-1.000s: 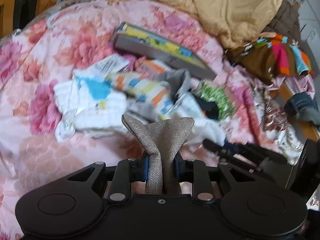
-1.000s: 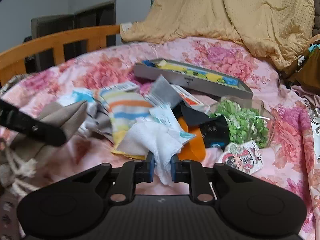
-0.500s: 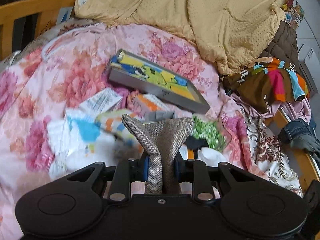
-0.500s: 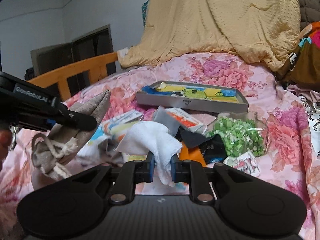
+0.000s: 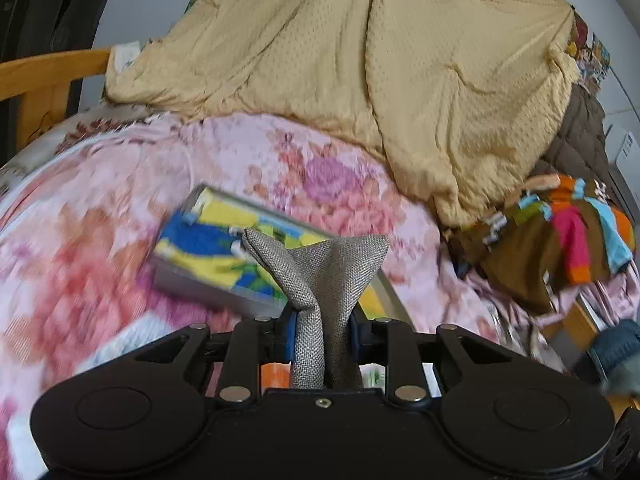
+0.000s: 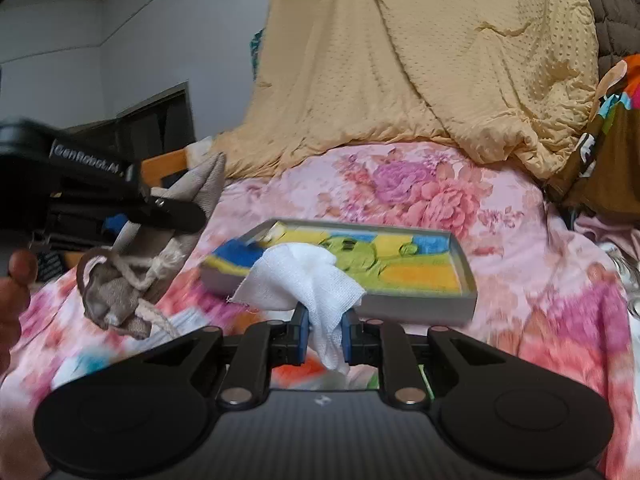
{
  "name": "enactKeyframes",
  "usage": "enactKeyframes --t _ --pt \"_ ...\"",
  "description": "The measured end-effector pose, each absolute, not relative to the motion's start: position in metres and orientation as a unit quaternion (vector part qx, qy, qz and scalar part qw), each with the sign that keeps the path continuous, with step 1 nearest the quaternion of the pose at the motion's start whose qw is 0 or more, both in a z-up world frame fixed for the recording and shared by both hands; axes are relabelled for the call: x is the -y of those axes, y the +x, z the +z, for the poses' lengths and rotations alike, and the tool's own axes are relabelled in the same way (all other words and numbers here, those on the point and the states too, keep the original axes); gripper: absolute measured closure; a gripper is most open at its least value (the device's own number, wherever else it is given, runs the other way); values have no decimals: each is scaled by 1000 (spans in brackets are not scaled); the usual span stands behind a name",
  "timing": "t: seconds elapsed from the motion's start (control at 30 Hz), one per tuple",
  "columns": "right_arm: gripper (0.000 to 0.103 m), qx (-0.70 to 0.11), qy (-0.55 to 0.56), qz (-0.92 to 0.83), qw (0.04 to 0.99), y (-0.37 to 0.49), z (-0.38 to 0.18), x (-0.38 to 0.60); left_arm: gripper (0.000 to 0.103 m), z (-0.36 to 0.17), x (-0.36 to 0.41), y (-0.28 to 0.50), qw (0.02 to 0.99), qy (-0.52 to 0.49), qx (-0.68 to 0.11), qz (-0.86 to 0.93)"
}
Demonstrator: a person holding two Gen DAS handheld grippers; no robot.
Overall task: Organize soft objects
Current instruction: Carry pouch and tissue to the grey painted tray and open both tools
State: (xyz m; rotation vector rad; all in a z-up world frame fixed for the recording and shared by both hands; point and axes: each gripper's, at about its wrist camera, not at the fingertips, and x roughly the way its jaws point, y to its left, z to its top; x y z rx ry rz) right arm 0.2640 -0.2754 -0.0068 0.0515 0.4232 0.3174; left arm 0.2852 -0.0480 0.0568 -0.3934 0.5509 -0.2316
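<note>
My left gripper (image 5: 322, 334) is shut on a grey woven drawstring bag (image 5: 320, 276), whose top edge fans out above the pads. From the right wrist view the same bag (image 6: 132, 276) hangs with its cord loose below the left gripper (image 6: 168, 210), lifted over the bed at the left. My right gripper (image 6: 324, 338) is shut on a white gauze cloth (image 6: 300, 276) that bunches above its fingers. Both are raised above the pile of soft things, of which only blurred bits show at the bottom edge.
A grey tray with a yellow, blue and green picture (image 6: 400, 264) lies ahead on the pink floral bedspread (image 6: 420, 184). A tan quilt (image 5: 360, 80) is heaped behind it. Colourful clothes (image 5: 560, 240) lie at the right. A wooden bed rail (image 5: 44, 76) runs at the left.
Both grippers have risen and tilted up with the bag and the cloth still held. The pile of soft things has dropped out of view below them, and the tray now sits close ahead.
</note>
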Motion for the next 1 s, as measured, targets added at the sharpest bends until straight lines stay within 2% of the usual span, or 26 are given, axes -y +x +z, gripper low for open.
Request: enactKeyframes --t 0.23,0.47,0.6,0.77,1.0 --pt "84 -232 49 152 960 355 -10 280 77 41 47 370 938 -209 -251 -111" --pt "83 -274 58 143 949 411 -24 272 76 18 47 436 942 -225 -234 -88" --pt "81 -312 66 139 937 430 -34 269 74 4 50 458 939 -229 -246 -67" --pt "75 -338 47 139 930 440 -40 261 74 -18 50 478 925 -225 -302 -46" --pt "75 -358 39 130 924 444 -46 257 66 -25 45 478 926 -216 -307 -36"
